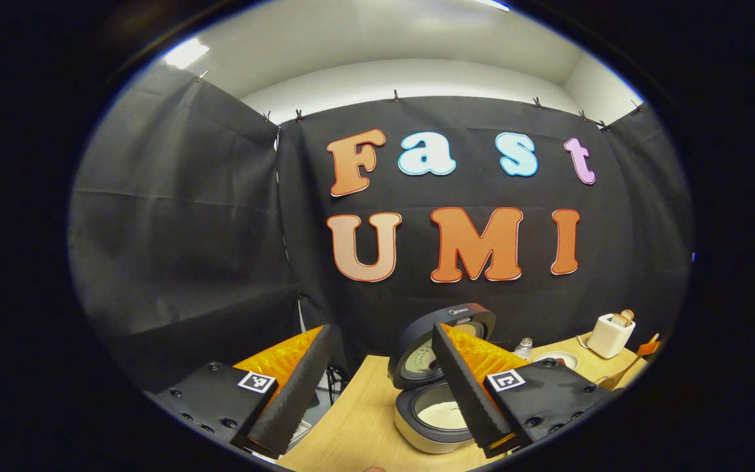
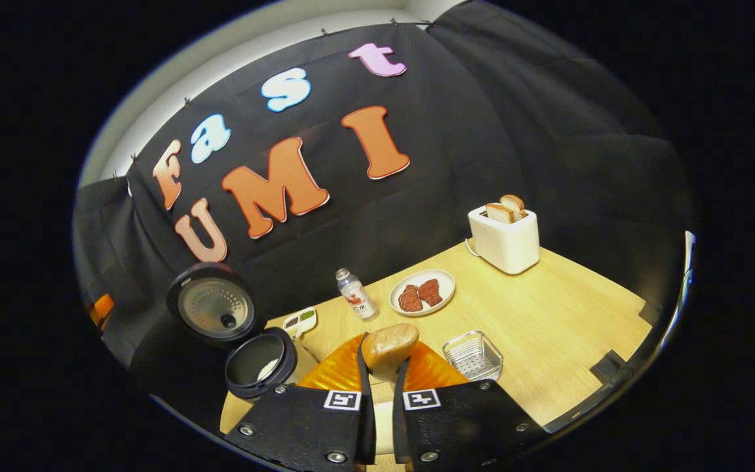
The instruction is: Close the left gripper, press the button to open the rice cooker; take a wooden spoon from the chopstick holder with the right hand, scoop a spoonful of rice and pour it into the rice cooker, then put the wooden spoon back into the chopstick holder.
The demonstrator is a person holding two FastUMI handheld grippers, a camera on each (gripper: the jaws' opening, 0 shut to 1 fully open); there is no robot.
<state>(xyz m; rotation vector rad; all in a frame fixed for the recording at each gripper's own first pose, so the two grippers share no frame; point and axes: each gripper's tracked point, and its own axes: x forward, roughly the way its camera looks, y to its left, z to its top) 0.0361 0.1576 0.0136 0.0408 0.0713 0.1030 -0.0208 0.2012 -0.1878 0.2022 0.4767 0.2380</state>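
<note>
The rice cooker [image 1: 417,429] stands open on the wooden table, its round lid [image 1: 446,331] tipped up behind the pot. White rice [image 1: 440,414] lies in the pot. My left gripper [image 1: 382,328] is open wide above the table's left end, and its right-hand finger [image 1: 466,387] overlaps the cooker. My right gripper [image 2: 383,367] is shut on the wooden spoon [image 2: 389,346], whose bowl sticks up past the fingertips. In the right gripper view the open rice cooker [image 2: 259,360] sits low at the left with its lid [image 2: 217,308] raised, apart from the spoon.
A small bottle [image 2: 356,294], a plate with two pieces of meat [image 2: 422,292] and a white toaster with bread [image 2: 505,239] stand along the back. A metal mesh basket [image 2: 474,355] sits right of the spoon. A small divided dish [image 2: 300,321] lies behind the cooker.
</note>
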